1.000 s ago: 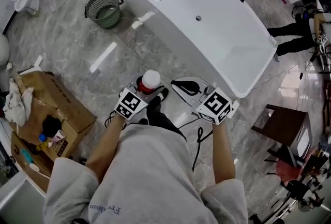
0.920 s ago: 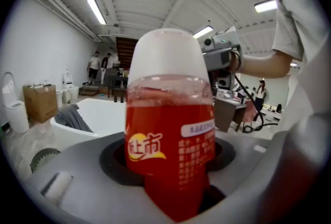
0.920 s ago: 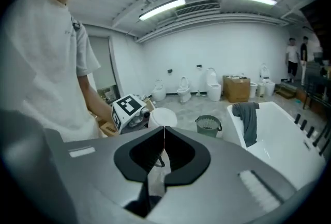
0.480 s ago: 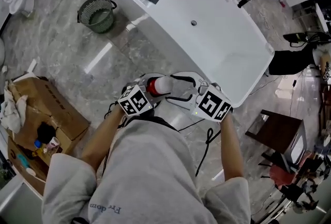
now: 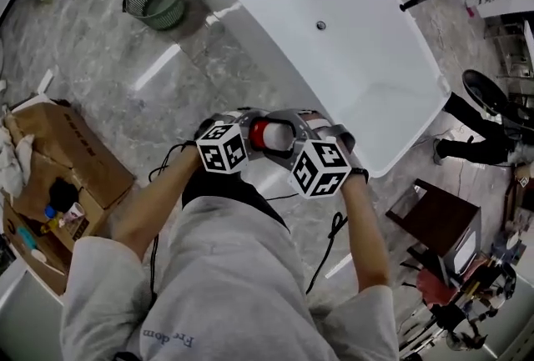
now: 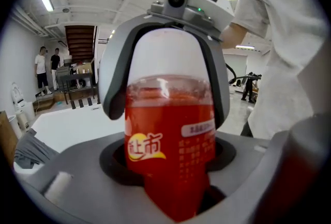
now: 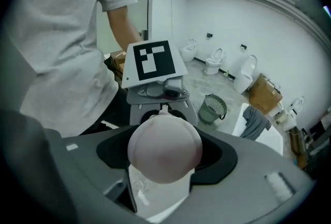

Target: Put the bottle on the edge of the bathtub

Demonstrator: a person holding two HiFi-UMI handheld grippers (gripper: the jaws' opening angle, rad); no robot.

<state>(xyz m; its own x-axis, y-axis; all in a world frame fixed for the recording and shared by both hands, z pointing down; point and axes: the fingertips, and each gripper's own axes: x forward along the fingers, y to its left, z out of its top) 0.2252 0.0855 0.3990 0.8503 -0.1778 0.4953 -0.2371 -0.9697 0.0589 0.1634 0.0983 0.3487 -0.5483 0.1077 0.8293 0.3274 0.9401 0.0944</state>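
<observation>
**Operator:** Bottle (image 5: 260, 134), clear plastic, filled with red liquid: state its position.

**Technician:** It is held in the air in front of the person's body, lying roughly level. It is above the grey marble floor (image 5: 167, 101) and short of the long white bathtub (image 5: 334, 76). The grey left gripper (image 6: 170, 166) is clamped on the red body. The grey right gripper (image 7: 165, 161) has just been opening. Its jaws stand wide with the rounded white cap (image 7: 164, 148) between them, and the pads are not pressing.

**Operator:** List the failure modes from here.

**Technician:** Three, all by judgement.
1. If the left gripper lets go before the right gripper closes, the bottle drops to the floor.
2. The cap is smooth and domed. A grip taken on it alone would likely slip, and the liquid-filled body would swing down.
3. The bathtub edge looks narrow and glossy. A bottle set down tilted or off-centre may topple into the bathtub or out onto the floor.
</observation>
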